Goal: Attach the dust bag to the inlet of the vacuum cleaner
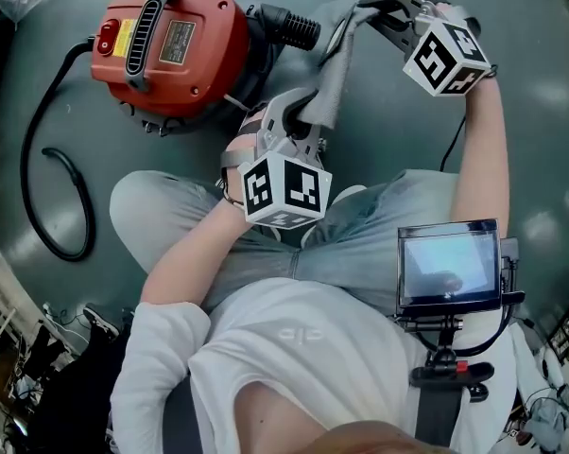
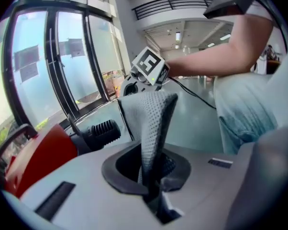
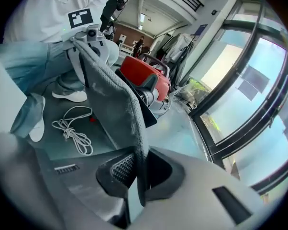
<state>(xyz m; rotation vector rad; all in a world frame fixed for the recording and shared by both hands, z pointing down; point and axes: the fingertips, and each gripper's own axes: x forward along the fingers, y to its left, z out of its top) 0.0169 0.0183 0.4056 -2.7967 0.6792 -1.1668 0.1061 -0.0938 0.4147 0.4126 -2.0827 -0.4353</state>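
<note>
The red vacuum cleaner (image 1: 166,45) stands on the floor at upper left, its black ribbed inlet (image 1: 292,26) pointing right. The grey dust bag (image 1: 334,74) hangs stretched between both grippers, just right of the inlet. My left gripper (image 1: 308,126) is shut on the bag's lower end, with the mesh fabric (image 2: 151,123) pinched at the jaws. My right gripper (image 1: 358,12) is shut on the upper end, where the cloth (image 3: 115,99) runs into its jaws. In the right gripper view the inlet (image 3: 146,97) lies just behind the bag. The bag's opening is hidden.
A black power cable (image 1: 48,178) loops on the floor left of the vacuum. A white cord (image 3: 74,128) lies by the person's shoe (image 3: 70,96). The person's knees (image 1: 360,235) are under the grippers, a small monitor (image 1: 450,268) on the chest. Glass doors (image 2: 53,66) stand beyond.
</note>
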